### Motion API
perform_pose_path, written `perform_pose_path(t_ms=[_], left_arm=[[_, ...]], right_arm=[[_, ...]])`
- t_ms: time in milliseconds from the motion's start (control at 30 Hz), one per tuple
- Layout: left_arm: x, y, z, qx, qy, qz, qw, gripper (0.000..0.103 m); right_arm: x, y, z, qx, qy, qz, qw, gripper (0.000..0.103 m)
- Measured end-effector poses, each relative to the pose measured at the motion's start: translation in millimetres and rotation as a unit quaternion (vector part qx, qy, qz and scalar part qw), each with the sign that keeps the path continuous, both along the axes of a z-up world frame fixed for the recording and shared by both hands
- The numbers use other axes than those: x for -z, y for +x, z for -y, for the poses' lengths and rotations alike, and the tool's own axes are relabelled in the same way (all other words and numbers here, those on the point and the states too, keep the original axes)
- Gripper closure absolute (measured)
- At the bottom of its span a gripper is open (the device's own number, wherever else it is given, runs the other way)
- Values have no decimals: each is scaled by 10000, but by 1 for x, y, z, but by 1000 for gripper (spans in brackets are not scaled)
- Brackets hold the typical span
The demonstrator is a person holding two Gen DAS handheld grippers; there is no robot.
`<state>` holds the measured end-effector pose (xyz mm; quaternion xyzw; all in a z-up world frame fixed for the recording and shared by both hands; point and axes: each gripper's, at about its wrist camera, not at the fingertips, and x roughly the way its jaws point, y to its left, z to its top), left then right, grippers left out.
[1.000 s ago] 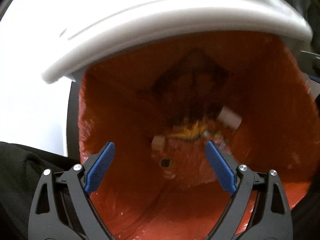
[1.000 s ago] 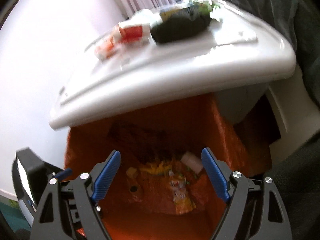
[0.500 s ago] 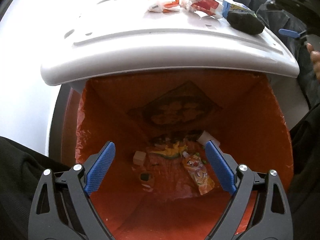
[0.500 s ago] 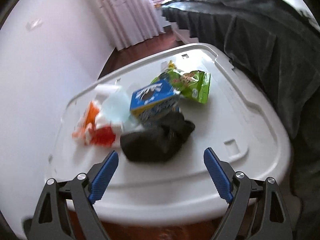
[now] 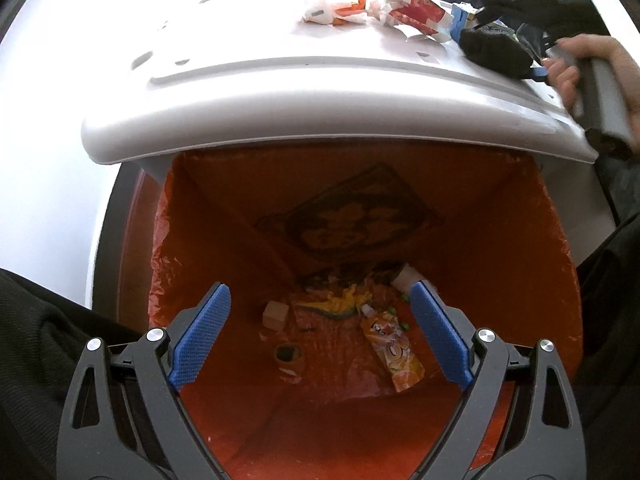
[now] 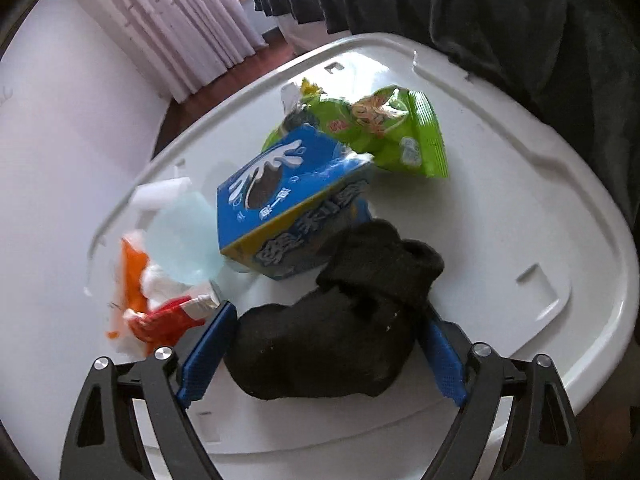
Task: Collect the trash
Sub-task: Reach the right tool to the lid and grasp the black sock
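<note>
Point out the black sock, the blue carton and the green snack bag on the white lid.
black sock (image 6: 320,344), right wrist view, its bunched body.
blue carton (image 6: 280,188), right wrist view, printed top face.
green snack bag (image 6: 392,132), right wrist view, its middle.

My left claw (image 5: 320,336) hangs over the bin (image 5: 532,264), lined with an orange bag, jaws spread wide with nothing between them. At the bottom I see an orange juice pouch (image 5: 394,354), a yellow wrapper (image 5: 340,304), a small pale cube (image 5: 275,314) and a white scrap (image 5: 404,278). A white lid (image 5: 280,92) covers the far half of the opening. On it lie crumpled red and white wrappers (image 5: 380,10), a blue carton (image 5: 464,20) and a black sock (image 5: 492,50). At the right edge a hand (image 5: 596,68) holds the right claw (image 5: 540,74) against the sock; its jaws I can't make out
</note>
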<state>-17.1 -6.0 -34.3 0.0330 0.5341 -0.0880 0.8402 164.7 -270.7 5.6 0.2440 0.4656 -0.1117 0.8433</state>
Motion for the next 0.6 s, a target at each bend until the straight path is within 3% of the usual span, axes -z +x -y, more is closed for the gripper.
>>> perform_pose_path(t_ms=[33,133,433,600], left_arm=[[0,0,0,6,-3,6,10000,14],[-2,-1,-1,17,-13,56,10000,14],[-7,-4,1,117,-131,128,9998,14],[-8,-4,9,293,-222,95,9993,14]], right_arm=[[1,0,-6,-75,-162,7,9998,31],[2,-9,-13,-185,-426,92,9989,48],[-7,-46,22,-822,207,-216,9962,55],[-9,-75,34,-842,-153,-93,9963,55]])
